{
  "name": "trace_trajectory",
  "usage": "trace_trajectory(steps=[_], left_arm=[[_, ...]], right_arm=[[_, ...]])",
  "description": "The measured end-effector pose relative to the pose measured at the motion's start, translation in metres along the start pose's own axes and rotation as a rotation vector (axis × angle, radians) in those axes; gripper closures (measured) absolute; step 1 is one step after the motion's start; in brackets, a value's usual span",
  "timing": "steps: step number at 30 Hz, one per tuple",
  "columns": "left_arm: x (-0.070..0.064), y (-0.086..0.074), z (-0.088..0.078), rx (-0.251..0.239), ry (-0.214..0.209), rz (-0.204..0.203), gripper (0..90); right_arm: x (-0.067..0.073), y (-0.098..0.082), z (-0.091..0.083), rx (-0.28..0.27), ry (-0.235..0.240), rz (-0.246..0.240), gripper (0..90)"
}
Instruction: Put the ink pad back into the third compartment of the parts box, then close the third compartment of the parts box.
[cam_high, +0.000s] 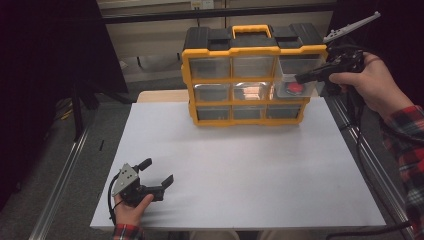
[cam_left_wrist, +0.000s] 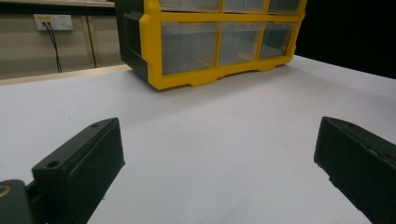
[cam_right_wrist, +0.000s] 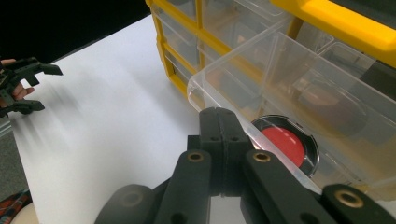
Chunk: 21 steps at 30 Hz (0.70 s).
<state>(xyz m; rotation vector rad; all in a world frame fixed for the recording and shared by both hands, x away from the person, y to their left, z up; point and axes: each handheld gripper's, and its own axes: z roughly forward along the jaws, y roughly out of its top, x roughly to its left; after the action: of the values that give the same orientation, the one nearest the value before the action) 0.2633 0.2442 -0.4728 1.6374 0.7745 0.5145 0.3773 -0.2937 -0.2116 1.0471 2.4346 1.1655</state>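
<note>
A yellow and black drawer cabinet (cam_high: 250, 75) stands at the far side of the white tabletop (cam_high: 240, 170). Its right-hand clear drawer (cam_right_wrist: 299, 93) is pulled out, and a round red and black piece (cam_right_wrist: 285, 144) lies inside it. The right gripper (cam_right_wrist: 223, 122) has its jaws pressed together at the drawer's front wall. The left gripper (cam_high: 159, 172) rests at the near left of the tabletop, well apart from the cabinet, its jaws wide with nothing between them.

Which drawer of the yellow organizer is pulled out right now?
The right-hand drawer of the middle row, at the closed right gripper. It juts out of the yellow organizer with a red round object inside; the other drawers sit flush.
</note>
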Motion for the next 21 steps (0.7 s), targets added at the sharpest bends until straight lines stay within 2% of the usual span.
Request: trace_trajectory(steps=[3, 9, 21], left_arm=[[0.0005, -0.0007, -0.0004, 0.010, -0.001, 0.006, 1.5], [0.0007, -0.0005, -0.0014, 0.001, 0.004, 0.001, 1.5], [-0.0002, 0.0001, -0.0019, 0.004, 0.010, 0.001, 1.5]], right_arm=[[-0.0003, -0.0011, -0.0001, -0.006, -0.002, 0.004, 90.0], [-0.0015, -0.0023, -0.0003, -0.012, 0.010, 0.003, 90.0], [-0.0018, -0.0019, 0.0010, -0.019, 0.002, 0.007, 90.0]])
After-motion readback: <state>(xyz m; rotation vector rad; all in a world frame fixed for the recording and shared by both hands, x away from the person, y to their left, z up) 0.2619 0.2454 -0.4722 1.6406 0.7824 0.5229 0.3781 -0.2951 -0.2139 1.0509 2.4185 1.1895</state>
